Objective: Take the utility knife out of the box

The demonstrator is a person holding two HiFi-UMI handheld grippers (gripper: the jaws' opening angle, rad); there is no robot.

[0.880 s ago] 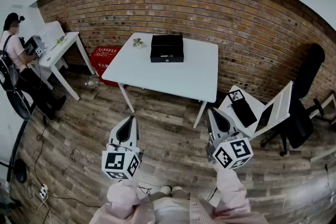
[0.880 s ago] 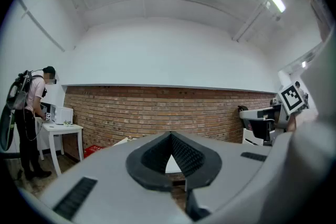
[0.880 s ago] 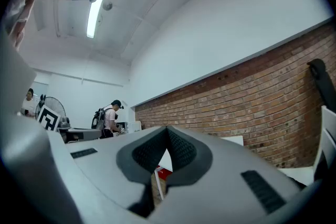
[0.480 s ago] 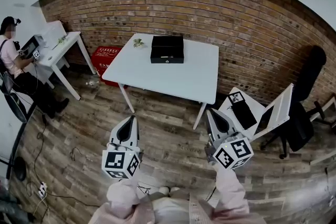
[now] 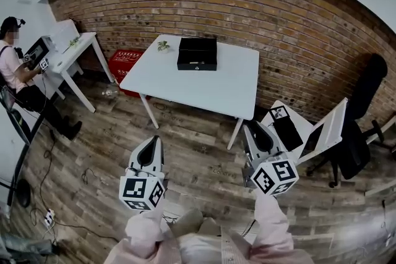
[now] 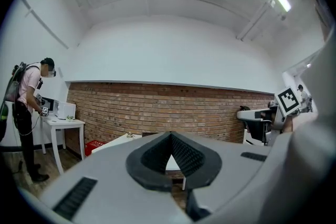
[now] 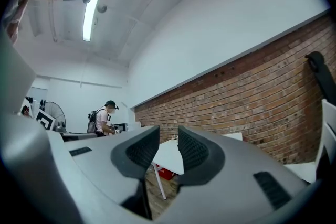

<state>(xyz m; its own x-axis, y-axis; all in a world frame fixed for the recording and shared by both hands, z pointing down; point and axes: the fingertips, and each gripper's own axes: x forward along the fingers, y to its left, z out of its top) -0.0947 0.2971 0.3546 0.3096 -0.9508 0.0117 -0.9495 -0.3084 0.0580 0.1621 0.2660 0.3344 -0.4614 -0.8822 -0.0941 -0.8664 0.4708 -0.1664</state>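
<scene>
Holding both tools level, well short of the counter. The left gripper [image 6: 170,136] has its fingers [image 6: 191,153] clenched tip to tip, nothing between them. The right gripper [image 7: 168,139] has its fingers [image 7: 195,150] released with a gap between, empty. The black box [image 5: 197,54] sits toward the far side of the white counter [image 5: 210,89], lid down, long axis running left to right. It is straight ahead and well apart from both grippers, neither clearly nearer. The utility knife is not visible and is judged to be inside the box. The red crate [image 5: 125,65] on the floor by the counter carries white print, too small to read. No other writing is legible.
</scene>
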